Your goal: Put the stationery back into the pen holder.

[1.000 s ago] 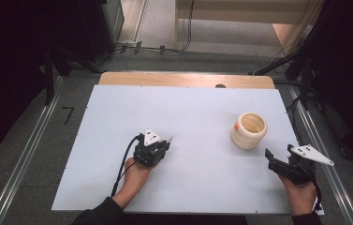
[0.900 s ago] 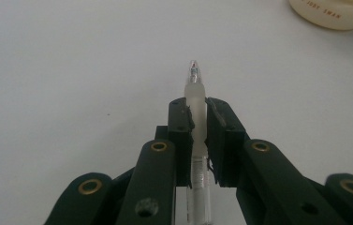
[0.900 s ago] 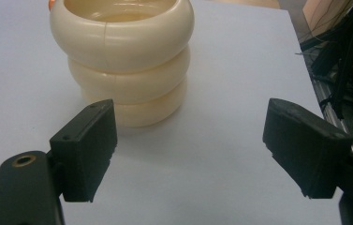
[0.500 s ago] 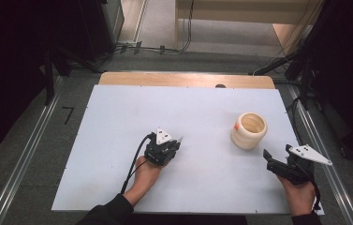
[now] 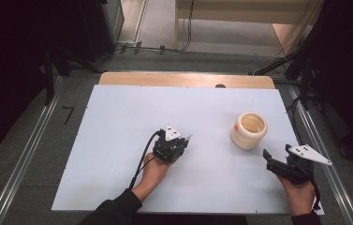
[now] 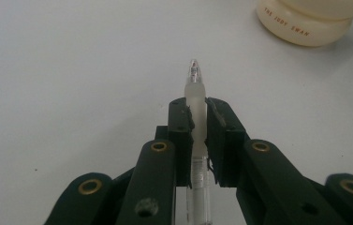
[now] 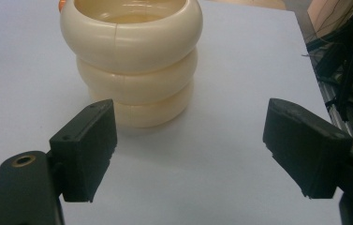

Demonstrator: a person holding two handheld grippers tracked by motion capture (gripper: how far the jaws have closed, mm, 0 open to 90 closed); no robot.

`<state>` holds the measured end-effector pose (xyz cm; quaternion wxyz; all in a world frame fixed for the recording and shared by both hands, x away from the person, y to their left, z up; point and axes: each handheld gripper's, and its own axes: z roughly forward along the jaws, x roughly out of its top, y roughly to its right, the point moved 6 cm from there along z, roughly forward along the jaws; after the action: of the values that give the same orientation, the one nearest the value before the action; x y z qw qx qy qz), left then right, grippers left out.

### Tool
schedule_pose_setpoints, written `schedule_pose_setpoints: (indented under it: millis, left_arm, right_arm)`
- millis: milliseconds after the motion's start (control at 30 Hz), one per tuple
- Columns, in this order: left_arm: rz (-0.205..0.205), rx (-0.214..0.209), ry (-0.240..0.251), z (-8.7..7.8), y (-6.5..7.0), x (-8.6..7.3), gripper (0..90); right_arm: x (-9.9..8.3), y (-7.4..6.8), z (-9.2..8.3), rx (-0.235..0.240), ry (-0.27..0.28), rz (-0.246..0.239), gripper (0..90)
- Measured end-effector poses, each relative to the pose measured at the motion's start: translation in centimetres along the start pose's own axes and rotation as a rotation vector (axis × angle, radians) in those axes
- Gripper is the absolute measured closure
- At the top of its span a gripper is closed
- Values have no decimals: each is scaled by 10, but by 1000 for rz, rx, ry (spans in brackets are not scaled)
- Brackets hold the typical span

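Left gripper [image 6: 197,122] pinches a clear pen [image 6: 195,89], tip toward the cream ringed holder [image 5: 249,130] at two o'clock; right gripper [image 7: 190,150] sits wide open before it.

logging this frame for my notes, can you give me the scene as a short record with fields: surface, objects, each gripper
surface: pale blue-white table top with a wooden strip along its far edge
objects: cream ribbed cup, upright, open at the top, right of centre; clear pen
left gripper: shut on the pen, tip pointing toward the cup, near table centre
right gripper: open, jaws wide apart, aimed at the cup, not touching it
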<state>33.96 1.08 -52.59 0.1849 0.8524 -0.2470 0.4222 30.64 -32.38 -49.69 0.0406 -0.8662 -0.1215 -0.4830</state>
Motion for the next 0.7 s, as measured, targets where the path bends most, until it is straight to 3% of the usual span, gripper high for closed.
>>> schedule_pose_setpoints:
  millis: [700]
  left_arm:
    - [35, -24, 8, 18, 19, 25, 813]
  right_arm:
    - [-1, 1, 1, 3, -8, 6, 163]
